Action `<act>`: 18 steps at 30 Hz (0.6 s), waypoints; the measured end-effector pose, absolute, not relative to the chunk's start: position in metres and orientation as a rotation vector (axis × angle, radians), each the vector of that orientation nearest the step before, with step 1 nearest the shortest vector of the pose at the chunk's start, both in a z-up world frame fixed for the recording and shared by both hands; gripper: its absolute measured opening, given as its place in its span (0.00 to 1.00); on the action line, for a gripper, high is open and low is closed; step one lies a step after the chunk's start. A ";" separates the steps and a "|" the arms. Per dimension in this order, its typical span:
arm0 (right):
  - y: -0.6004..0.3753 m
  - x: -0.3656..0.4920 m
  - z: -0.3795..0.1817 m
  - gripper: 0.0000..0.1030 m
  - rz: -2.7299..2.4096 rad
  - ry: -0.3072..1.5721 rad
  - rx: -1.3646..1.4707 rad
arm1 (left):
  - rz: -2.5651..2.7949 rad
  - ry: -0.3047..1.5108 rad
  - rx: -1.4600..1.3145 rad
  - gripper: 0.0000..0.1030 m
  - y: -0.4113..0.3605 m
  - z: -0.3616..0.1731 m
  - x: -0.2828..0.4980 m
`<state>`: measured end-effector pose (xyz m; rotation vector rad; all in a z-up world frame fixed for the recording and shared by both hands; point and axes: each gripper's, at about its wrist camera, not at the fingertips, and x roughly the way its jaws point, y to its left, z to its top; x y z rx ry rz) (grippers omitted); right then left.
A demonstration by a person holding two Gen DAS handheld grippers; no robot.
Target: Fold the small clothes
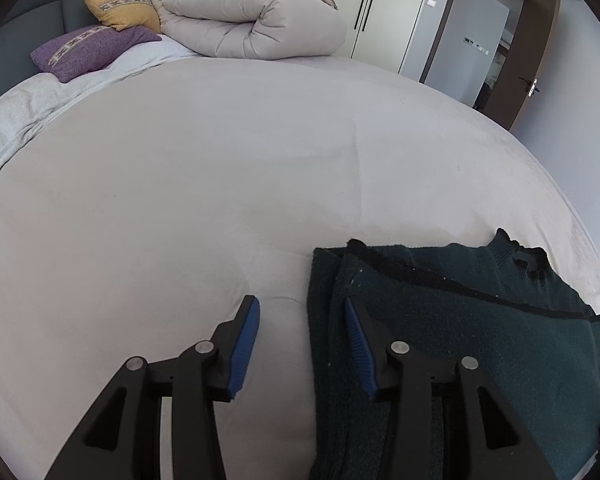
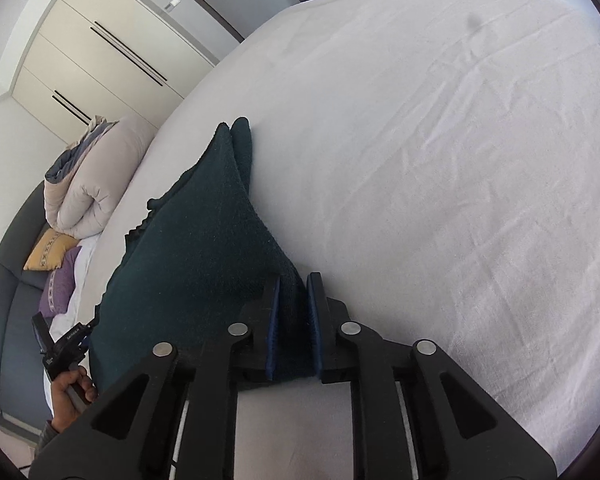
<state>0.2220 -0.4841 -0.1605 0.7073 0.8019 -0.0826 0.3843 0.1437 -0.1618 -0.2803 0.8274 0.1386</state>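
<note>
A dark green knitted sweater [image 1: 480, 320] lies partly folded on the bed's pale sheet [image 1: 220, 184], at the lower right of the left wrist view. My left gripper [image 1: 300, 312] is open and empty, its right finger over the sweater's left edge, its left finger over bare sheet. My right gripper [image 2: 293, 284] is shut on a bunched fold of the sweater [image 2: 204, 248] and holds it lifted off the sheet [image 2: 440, 160]. The left gripper also shows at the lower left of the right wrist view [image 2: 64, 344], held by a hand.
A rolled beige duvet [image 1: 252, 16], a yellow pillow [image 1: 120, 6] and a purple pillow [image 1: 88, 50] lie at the head of the bed. White wardrobe doors [image 2: 100, 52] and an open brown door [image 1: 532, 64] stand beyond the bed.
</note>
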 end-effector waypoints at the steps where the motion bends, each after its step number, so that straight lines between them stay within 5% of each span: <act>1: -0.485 0.217 -0.156 0.26 -0.102 0.797 0.709 | 0.138 0.805 -0.277 0.46 0.144 -0.153 0.375; 4: -0.485 0.198 -0.133 0.61 -0.237 0.720 0.679 | 0.079 0.746 -0.230 0.55 0.132 -0.128 0.349; 8: -0.451 0.206 -0.104 0.61 -0.108 0.661 0.661 | -0.049 0.761 -0.152 0.67 0.096 -0.123 0.335; 13: -0.358 0.271 -0.107 0.61 0.298 0.785 0.623 | -0.054 0.892 -0.107 0.68 0.082 -0.170 0.336; 15: -0.316 0.303 -0.119 0.61 0.441 0.898 0.595 | -0.039 0.885 -0.091 0.79 0.085 -0.183 0.331; 18: -0.287 0.333 -0.141 0.61 0.480 0.957 0.553 | -0.083 0.908 -0.171 0.81 0.098 -0.188 0.333</act>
